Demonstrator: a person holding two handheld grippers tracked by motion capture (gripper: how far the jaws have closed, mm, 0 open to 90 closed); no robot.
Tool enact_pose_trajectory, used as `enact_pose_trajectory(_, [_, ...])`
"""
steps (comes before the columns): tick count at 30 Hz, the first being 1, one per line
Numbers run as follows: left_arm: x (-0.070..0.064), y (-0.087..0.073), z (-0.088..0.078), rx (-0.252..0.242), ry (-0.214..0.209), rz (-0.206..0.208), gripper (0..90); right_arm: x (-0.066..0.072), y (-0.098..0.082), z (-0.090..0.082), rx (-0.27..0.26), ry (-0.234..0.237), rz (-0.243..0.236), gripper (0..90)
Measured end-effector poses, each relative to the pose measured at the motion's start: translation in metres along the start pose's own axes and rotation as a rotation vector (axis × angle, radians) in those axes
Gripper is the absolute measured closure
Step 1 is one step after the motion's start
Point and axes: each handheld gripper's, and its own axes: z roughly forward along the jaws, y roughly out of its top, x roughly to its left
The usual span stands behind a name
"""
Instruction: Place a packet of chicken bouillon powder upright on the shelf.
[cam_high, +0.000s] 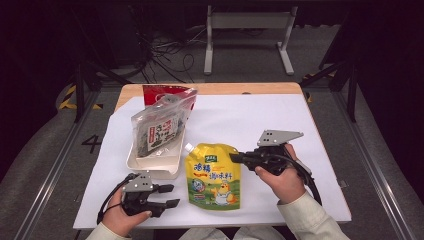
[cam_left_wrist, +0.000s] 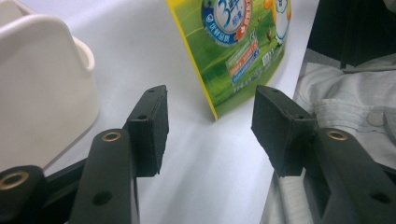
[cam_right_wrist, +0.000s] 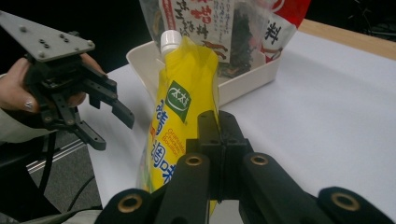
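Note:
A yellow spouted pouch with a white cap is in the middle of the white sheet, just right of the tray. My right gripper is shut on its right edge. In the right gripper view the jaws are pressed together on the pouch, which rises upright beyond them. My left gripper is at the front left, open, with nothing between its fingers. In the left gripper view the pouch's lower corner comes down to the sheet ahead of the left gripper. The left gripper also appears in the right gripper view.
A white tray left of the pouch holds a clear bag of dark seaweed and a red bag leaning behind it. The white sheet covers the wooden table. A grey sleeve lies close to the left gripper.

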Motion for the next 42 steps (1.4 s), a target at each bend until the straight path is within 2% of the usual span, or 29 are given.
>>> enact_pose_trajectory(4, [-0.001, 0.001, 0.002, 0.010, 0.013, -0.006, 46.8, 0.005, 0.003, -0.006, -0.016, 0.005, -0.023, 90.0])
enact_pose_trajectory(5, [-0.001, 0.001, 0.003, 0.004, 0.011, -0.003, 45.9, 0.009, 0.006, -0.010, -0.027, 0.012, -0.046, 90.0])
enact_pose_trajectory(7, [-0.001, 0.003, 0.002, -0.009, 0.016, -0.001, 44.2, 0.013, 0.008, -0.013, -0.036, 0.021, -0.063, 90.0])
enact_pose_trajectory(15, [-0.002, 0.006, 0.000, -0.051, 0.029, 0.003, 36.6, 0.023, 0.012, -0.017, -0.052, 0.061, -0.111, 90.0])
enact_pose_trajectory(17, [-0.003, 0.009, 0.000, -0.084, 0.048, 0.014, 32.0, 0.025, 0.014, -0.019, -0.059, 0.071, -0.125, 90.0])
enact_pose_trajectory(23, [-0.005, 0.018, 0.002, -0.140, 0.062, 0.036, 25.6, 0.030, 0.016, -0.022, -0.071, 0.090, -0.144, 90.0])
enact_pose_trajectory(31, [-0.004, 0.032, 0.014, -0.180, 0.066, 0.075, 18.1, 0.036, 0.017, -0.023, -0.086, 0.122, -0.170, 90.0])
enact_pose_trajectory(35, [-0.002, 0.042, 0.025, -0.187, 0.041, 0.098, 17.3, 0.038, 0.018, -0.024, -0.093, 0.138, -0.182, 90.0])
enact_pose_trajectory(38, [0.000, 0.046, 0.032, -0.183, 0.031, 0.094, 19.0, 0.039, 0.018, -0.025, -0.099, 0.154, -0.182, 90.0])
enact_pose_trajectory(42, [0.001, 0.051, 0.042, -0.203, -0.031, 0.102, 25.6, 0.037, 0.017, -0.024, -0.106, 0.165, -0.179, 90.0])
